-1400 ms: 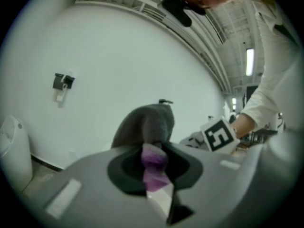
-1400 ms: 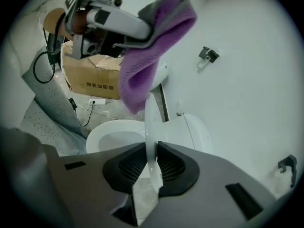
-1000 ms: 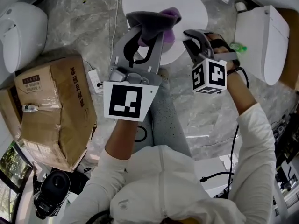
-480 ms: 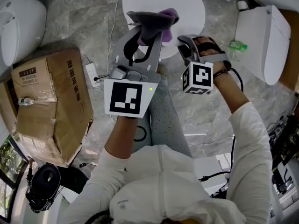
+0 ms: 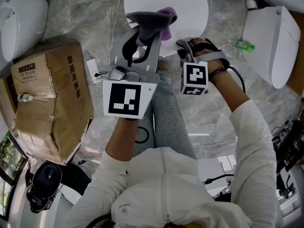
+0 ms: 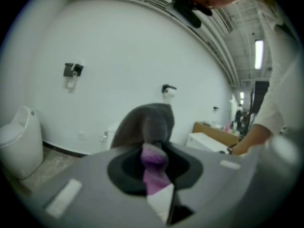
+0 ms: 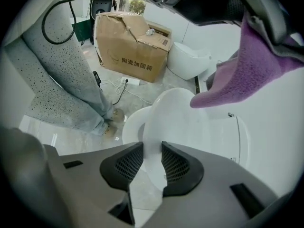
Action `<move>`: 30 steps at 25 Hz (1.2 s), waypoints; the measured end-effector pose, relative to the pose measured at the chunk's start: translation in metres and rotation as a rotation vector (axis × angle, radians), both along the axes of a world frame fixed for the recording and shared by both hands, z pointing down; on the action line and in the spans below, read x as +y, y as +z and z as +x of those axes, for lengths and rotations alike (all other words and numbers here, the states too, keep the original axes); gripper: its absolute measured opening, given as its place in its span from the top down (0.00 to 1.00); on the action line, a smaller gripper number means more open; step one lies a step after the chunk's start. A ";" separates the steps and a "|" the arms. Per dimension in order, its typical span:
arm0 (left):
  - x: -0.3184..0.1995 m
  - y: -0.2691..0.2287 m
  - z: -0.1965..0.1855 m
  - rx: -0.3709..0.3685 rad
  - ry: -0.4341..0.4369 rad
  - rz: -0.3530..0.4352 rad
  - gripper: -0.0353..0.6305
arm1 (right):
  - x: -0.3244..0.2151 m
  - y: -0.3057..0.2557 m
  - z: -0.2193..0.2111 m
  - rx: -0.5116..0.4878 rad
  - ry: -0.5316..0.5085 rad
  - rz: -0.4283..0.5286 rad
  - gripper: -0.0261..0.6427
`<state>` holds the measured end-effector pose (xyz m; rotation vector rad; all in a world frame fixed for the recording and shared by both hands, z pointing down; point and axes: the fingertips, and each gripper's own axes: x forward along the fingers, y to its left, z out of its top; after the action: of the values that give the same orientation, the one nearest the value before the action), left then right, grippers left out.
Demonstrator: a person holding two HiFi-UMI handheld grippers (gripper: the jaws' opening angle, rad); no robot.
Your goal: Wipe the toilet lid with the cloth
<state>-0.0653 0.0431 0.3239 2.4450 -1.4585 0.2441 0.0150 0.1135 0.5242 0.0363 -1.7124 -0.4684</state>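
The white toilet lid [image 5: 166, 1] lies at the top of the head view. My left gripper [image 5: 148, 32] hovers over its near edge, shut on a grey and purple cloth [image 5: 153, 23] that bunches above the jaws. In the left gripper view the cloth [image 6: 153, 127] fills the gap between the jaws of the left gripper [image 6: 154, 167]. My right gripper [image 5: 184, 49] points steeply down just right of the cloth, by the lid's front rim. Its jaws are opening; in the right gripper view the lid [image 7: 185, 118] shows through the gap of the right gripper [image 7: 152, 158], and the pads do not clearly press on it.
A cardboard box [image 5: 50, 103] sits on the marble floor at left, with a power strip [image 5: 97, 77] beside it. Another white toilet [image 5: 19, 18] stands at top left and a white fixture [image 5: 270, 42] at right, near a green bottle [image 5: 243, 45]. The person's grey trouser legs [image 5: 164, 118] are below the grippers.
The right gripper has moved left and lower, closer to the lid's front edge and the cloth. The left gripper with the cloth has sunk slightly.
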 end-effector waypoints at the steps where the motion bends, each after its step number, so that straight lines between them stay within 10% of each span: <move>1: 0.000 0.001 0.001 -0.002 -0.002 -0.001 0.85 | 0.003 0.004 0.000 0.003 -0.007 -0.017 0.78; 16: -0.005 0.030 0.017 0.000 -0.032 -0.015 0.85 | 0.036 0.079 -0.005 -0.007 -0.076 -0.061 0.76; 30: -0.012 0.050 0.006 -0.025 -0.035 -0.052 0.85 | 0.042 0.127 -0.013 -0.102 0.378 -0.411 0.78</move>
<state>-0.0590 0.0311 0.3741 2.3817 -1.4853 0.3029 0.0020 0.1554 0.6514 0.0854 -1.8204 0.1704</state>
